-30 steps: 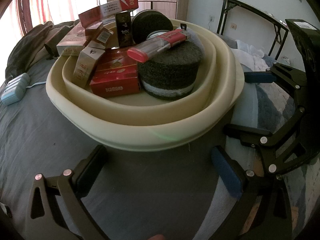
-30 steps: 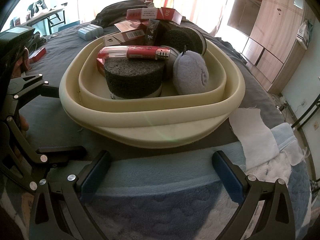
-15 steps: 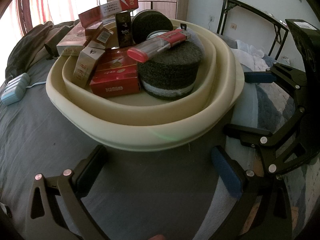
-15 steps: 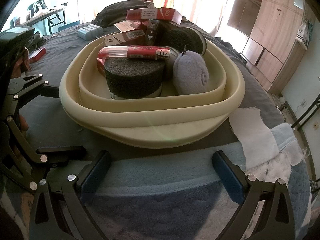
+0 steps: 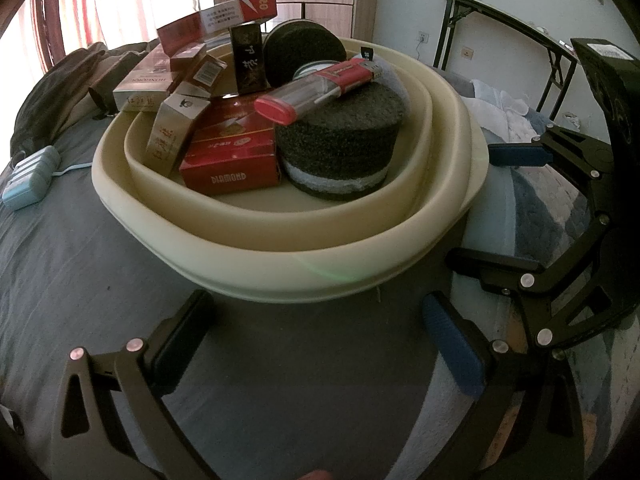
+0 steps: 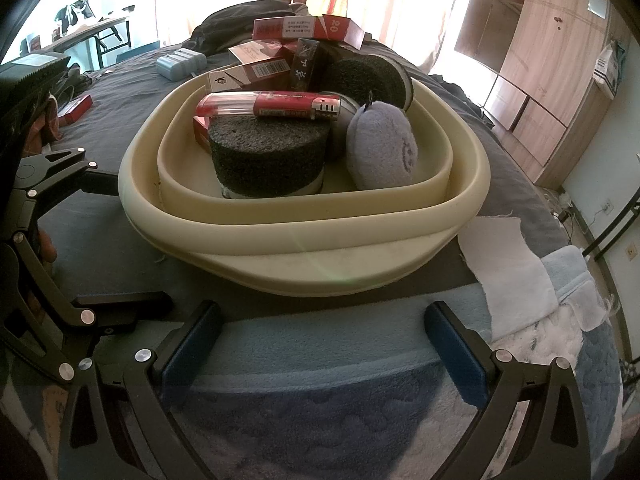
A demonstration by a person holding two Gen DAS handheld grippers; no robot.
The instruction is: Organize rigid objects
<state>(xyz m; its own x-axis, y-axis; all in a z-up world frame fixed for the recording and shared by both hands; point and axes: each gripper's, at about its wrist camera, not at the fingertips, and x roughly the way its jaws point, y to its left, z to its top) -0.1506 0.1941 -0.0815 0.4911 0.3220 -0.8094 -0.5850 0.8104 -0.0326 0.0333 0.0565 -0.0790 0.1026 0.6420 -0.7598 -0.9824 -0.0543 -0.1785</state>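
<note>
Cream basin (image 5: 288,268) heaped with boxes; oversized lighter (image 6: 272,106) seemingly resting atop.

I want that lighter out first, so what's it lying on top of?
The lighter lies flat across the dark foam cylinder in the cream tray. Its metal end overhangs a tin that is mostly covered.

The left claw (image 5: 318,332) is spread wide, its 2 fingers well apart with nothing between the pads, held low and level. The right claw (image 6: 320,338) is likewise wide apart and empty, also low and level. Each claw shows in the other's view: the right claw (image 5: 516,208) at the right edge, the left claw (image 6: 104,240) at the left edge, both gaping. The 2 claws sit side by side, angled toward each other.
</note>
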